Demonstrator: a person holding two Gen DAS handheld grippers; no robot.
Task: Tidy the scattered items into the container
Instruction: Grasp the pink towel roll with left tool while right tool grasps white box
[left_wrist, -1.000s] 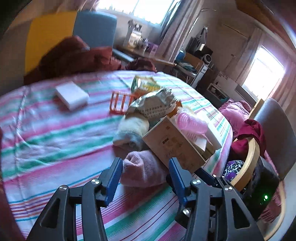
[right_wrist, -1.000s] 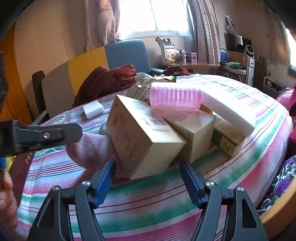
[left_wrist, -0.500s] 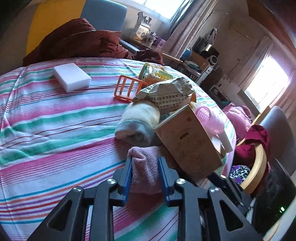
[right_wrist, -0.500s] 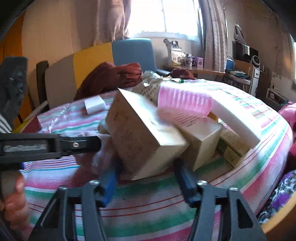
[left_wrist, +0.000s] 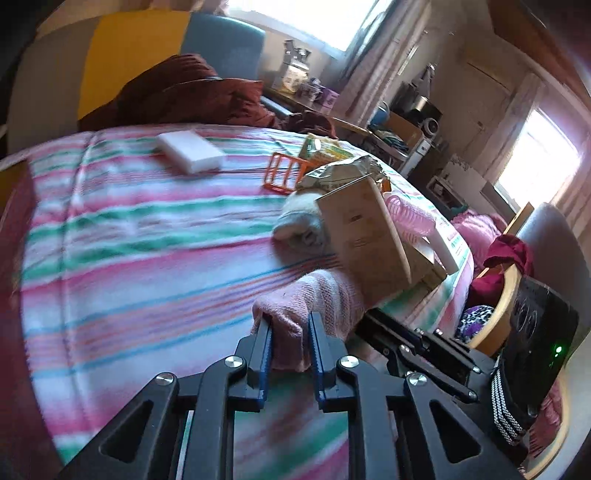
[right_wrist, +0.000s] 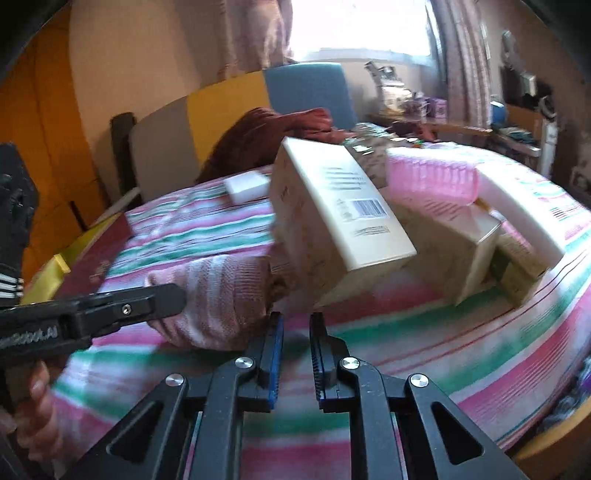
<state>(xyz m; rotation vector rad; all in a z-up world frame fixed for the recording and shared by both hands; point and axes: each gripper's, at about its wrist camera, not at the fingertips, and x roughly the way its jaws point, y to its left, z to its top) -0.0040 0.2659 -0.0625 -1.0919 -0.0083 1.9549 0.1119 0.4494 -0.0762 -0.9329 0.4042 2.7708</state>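
Note:
My left gripper (left_wrist: 290, 321) is shut on the near end of a pink towel (left_wrist: 321, 295) lying on the striped tablecloth (left_wrist: 147, 240). The towel's far end runs under a tilted cardboard box (left_wrist: 365, 240). In the right wrist view the same towel (right_wrist: 218, 295) sits left of that box (right_wrist: 332, 214), with the left gripper's finger across it. My right gripper (right_wrist: 296, 319) has its jaws close together at the box's lowest corner. A pink ribbed roller (right_wrist: 432, 177) and a white foam bar (right_wrist: 517, 206) rest on a second box (right_wrist: 454, 240).
An orange wire basket (left_wrist: 280, 173), a crinkled snack bag (left_wrist: 340, 170), a rolled white cloth (left_wrist: 295, 225) and a white sponge (left_wrist: 188, 151) lie farther back. A round wooden basket (left_wrist: 506, 306) of clothes stands past the table's right edge. A hand (right_wrist: 37, 417) holds the left tool.
Both grippers went from open to shut. The left closed on the pink towel and drew back. The right closed at the box corner, and the box now stands more steeply.

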